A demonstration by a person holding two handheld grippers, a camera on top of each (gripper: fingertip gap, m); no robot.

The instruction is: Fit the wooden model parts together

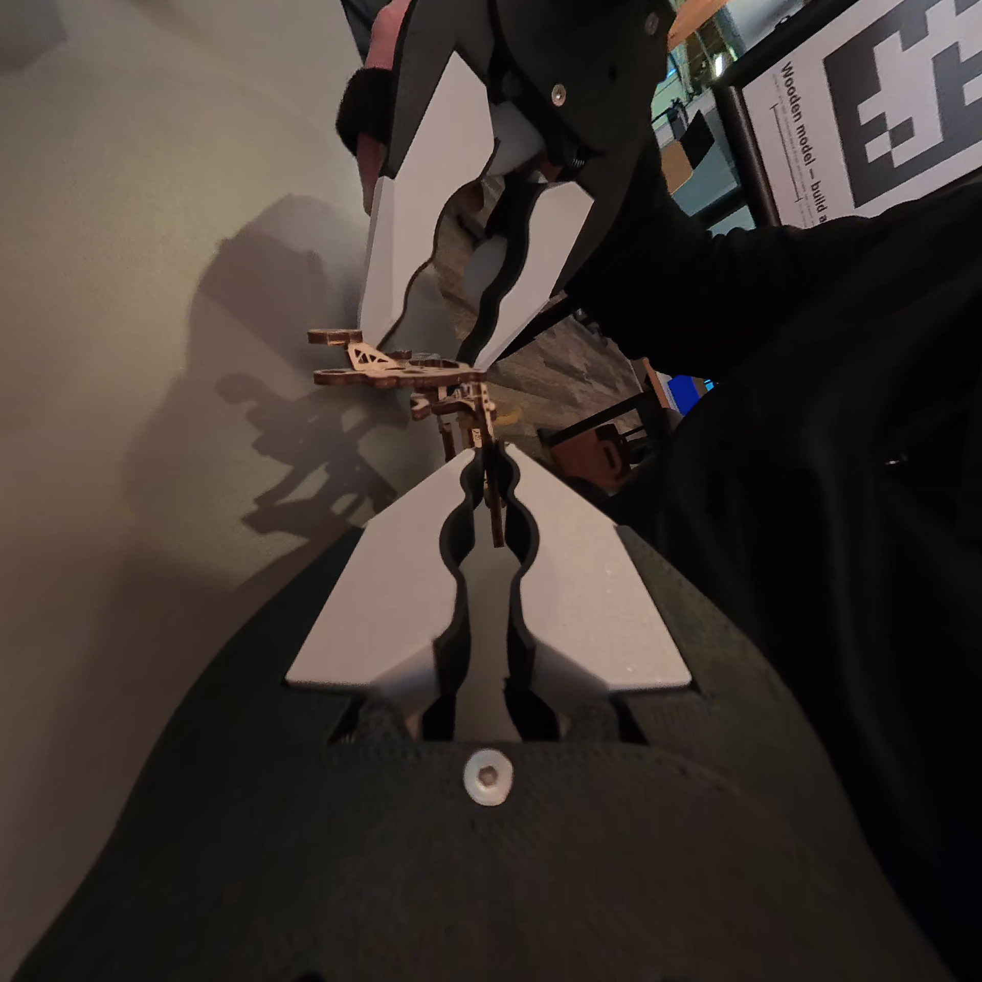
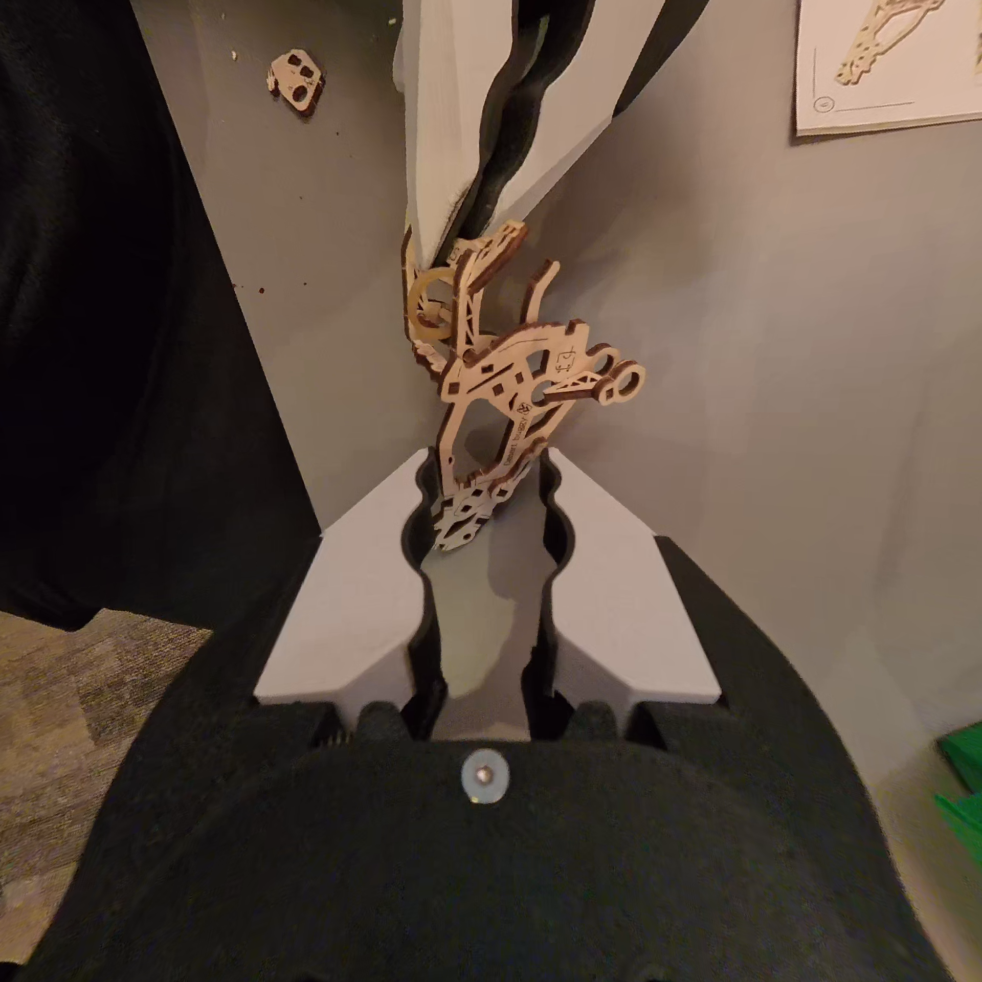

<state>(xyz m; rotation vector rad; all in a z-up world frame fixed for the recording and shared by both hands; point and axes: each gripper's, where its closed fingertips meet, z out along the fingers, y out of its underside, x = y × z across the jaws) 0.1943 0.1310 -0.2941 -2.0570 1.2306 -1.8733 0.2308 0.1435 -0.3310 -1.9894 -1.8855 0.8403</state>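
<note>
A partly built wooden model (image 2: 510, 382) of flat laser-cut plates hangs above the grey table (image 2: 744, 372). My left gripper (image 1: 486, 454) is shut on a thin plate of it, seen edge-on in the left wrist view (image 1: 404, 372). In the right wrist view the left gripper (image 2: 451, 234) comes down from the top and clamps the model's upper end. My right gripper (image 2: 488, 457) is open, its jaws wide on either side of the model's lower end. It also shows in the left wrist view (image 1: 425, 350), reaching in from above.
A small loose wooden piece (image 2: 295, 79) lies on the table at the far left. A printed instruction sheet (image 2: 892, 64) lies at the far right. Green objects (image 2: 962, 770) sit at the right edge. A sign board (image 1: 877, 106) and a person's dark sleeve (image 1: 797, 319) are close by.
</note>
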